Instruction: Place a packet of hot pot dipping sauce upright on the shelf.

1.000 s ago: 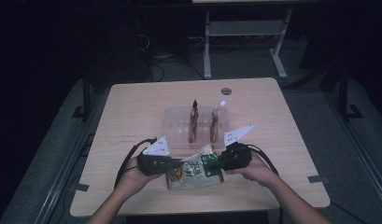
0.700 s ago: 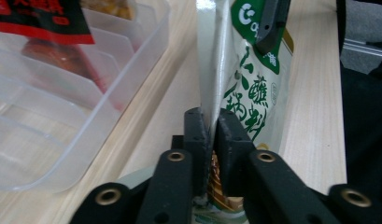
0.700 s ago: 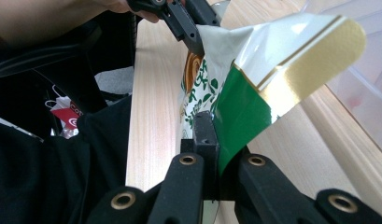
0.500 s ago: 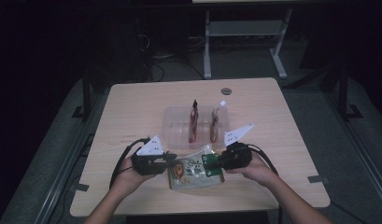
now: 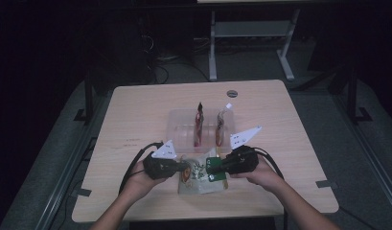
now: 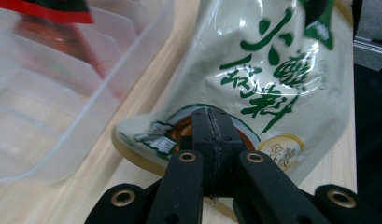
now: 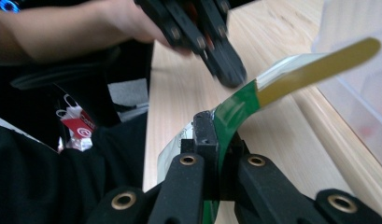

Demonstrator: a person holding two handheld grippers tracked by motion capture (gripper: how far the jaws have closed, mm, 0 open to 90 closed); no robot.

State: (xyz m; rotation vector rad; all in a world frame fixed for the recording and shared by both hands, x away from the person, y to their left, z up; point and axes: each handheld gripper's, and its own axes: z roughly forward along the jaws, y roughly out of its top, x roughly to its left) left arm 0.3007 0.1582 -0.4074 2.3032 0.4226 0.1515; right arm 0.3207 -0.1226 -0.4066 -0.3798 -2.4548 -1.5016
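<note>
A pale pouch [image 5: 201, 176] with green lettering [image 6: 272, 70] is held just above the table's near edge, between my two grippers. My left gripper [image 5: 184, 168] comes in from the left. Its jaws [image 6: 212, 116] have just been closing and now press together on the pouch's lower edge, by the bowl picture. My right gripper [image 5: 213, 167] is shut on the pouch's green top edge [image 7: 228, 114], which rises between its jaws [image 7: 212, 123]. The left gripper [image 7: 226, 70] shows blurred at the pouch's far end.
Just behind the pouch stands a clear plastic rack [image 5: 181, 127] with two upright packets [image 5: 198, 124] [image 5: 221, 125] in its slots. A small dark disc [image 5: 232, 93] lies near the wooden table's [image 5: 136, 115] far edge. The rack wall [image 6: 48, 116] is close beside the left gripper.
Half a second ago the left gripper had drawn slightly left off the pouch; it has come back right onto its edge. The right gripper has kept still.
</note>
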